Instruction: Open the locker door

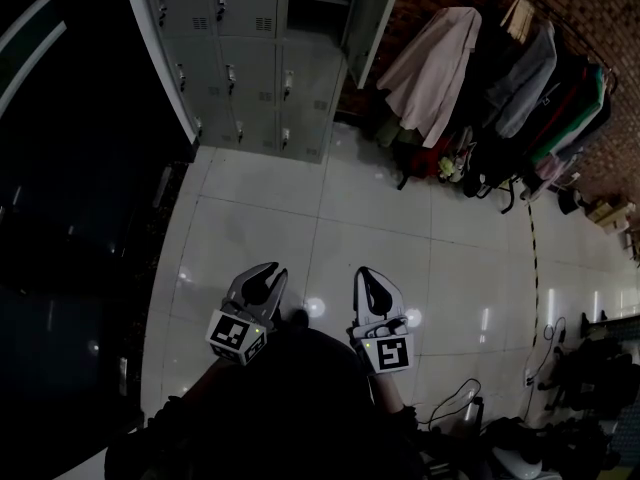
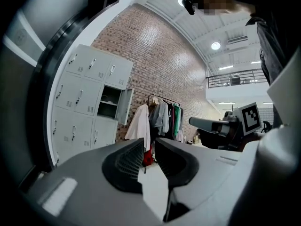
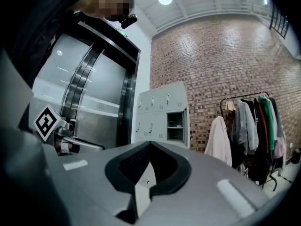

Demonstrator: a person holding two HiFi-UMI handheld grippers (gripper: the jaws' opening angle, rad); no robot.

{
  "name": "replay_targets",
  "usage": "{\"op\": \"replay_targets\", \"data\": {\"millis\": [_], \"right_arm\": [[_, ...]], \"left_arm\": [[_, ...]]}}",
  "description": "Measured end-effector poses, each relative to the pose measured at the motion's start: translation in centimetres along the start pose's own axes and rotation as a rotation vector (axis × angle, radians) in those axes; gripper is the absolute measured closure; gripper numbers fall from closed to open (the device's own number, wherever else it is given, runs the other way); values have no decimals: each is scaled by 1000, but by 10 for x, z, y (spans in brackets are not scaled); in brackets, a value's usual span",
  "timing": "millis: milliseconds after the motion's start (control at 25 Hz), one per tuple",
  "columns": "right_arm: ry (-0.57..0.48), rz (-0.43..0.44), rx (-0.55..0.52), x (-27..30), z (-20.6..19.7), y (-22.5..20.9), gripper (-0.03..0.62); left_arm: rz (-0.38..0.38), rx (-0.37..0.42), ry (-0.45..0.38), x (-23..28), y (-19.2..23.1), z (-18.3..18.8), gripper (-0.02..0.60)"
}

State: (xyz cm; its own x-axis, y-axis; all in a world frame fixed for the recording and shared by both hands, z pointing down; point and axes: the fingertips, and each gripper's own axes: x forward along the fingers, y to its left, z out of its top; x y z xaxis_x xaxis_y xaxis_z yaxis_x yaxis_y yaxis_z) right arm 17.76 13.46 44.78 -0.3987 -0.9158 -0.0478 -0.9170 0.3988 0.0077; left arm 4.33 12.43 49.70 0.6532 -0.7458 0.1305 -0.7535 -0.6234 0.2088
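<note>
Beside lockers (image 1: 250, 68), a clothes rack (image 1: 520, 83)

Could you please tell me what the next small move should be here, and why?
Probably a step forward toward the lockers. The left tongs and the right tongs hang over bare floor tiles, well short of any handle, and neither holds anything. One upper door already stands open; the rest look shut.

I see a changing area: metal lockers (image 1: 250, 58) ahead of the left gripper (image 1: 268, 273), a coat rack (image 1: 525, 78) far right of the right gripper (image 1: 366, 276), brick wall (image 3: 211, 55) behind, tiled floor (image 1: 380, 218).
</note>
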Motion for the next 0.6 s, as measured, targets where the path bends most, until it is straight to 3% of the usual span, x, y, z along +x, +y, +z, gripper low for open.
{"op": "replay_targets", "data": {"millis": [600], "right_arm": [[-20, 28, 10, 13, 5, -14, 594]], "left_arm": [[13, 9, 10, 17, -1, 4, 505]]}}
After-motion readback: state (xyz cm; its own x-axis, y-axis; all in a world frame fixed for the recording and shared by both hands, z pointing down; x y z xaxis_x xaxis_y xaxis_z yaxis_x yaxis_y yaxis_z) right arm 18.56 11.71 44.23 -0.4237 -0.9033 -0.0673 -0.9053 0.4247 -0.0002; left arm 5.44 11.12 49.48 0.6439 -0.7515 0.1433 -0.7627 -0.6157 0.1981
